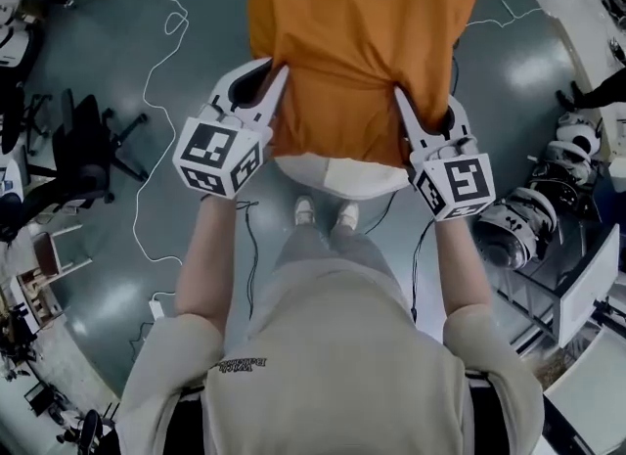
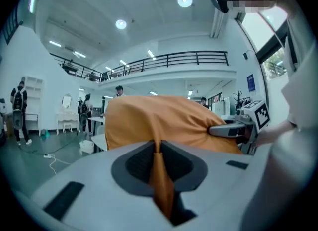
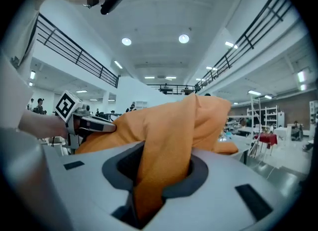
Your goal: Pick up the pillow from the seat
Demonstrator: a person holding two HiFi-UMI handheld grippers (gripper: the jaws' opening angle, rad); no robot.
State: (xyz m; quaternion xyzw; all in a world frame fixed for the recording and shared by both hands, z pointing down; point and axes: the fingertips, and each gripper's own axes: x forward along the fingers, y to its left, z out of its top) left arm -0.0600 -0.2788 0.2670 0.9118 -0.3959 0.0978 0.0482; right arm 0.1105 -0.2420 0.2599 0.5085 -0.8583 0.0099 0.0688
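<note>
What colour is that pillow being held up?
The pillow is plain orange; it shows best in the head view.
</note>
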